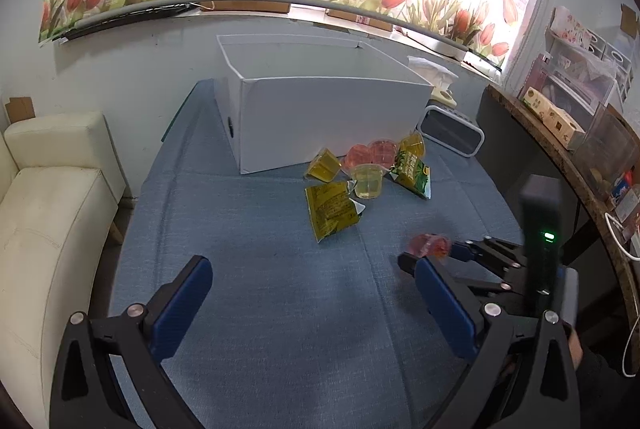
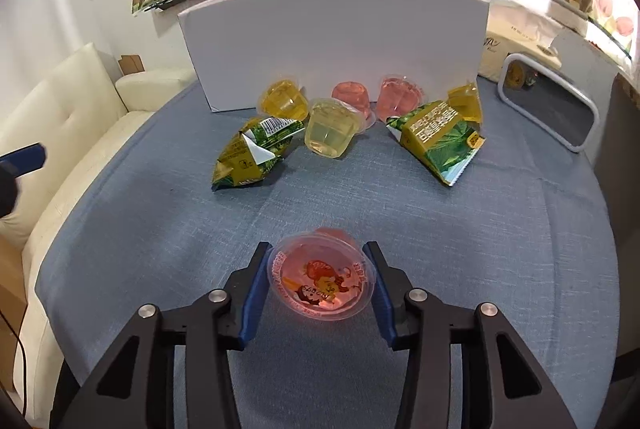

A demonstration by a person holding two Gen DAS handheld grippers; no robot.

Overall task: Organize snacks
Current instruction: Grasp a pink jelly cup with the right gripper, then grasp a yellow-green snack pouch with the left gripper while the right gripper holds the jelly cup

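My right gripper (image 2: 318, 261) is shut on a pink jelly cup (image 2: 322, 285), lid facing the camera, above the blue cloth; it shows in the left wrist view (image 1: 430, 245) too. My left gripper (image 1: 308, 277) is open and empty over bare cloth. Ahead lie two yellow-green snack packets (image 2: 256, 153) (image 2: 438, 137), yellow jelly cups (image 2: 284, 101) (image 2: 330, 131) (image 2: 466, 103) and pink jelly cups (image 2: 352, 95) (image 2: 400, 95), in front of an open white box (image 1: 320, 109).
A cream sofa (image 1: 48, 213) stands left of the table. A white-framed mirror (image 2: 548, 101) leans at the right of the box. A wooden shelf (image 1: 580, 149) with boxes runs along the right. A tulip poster covers the back wall.
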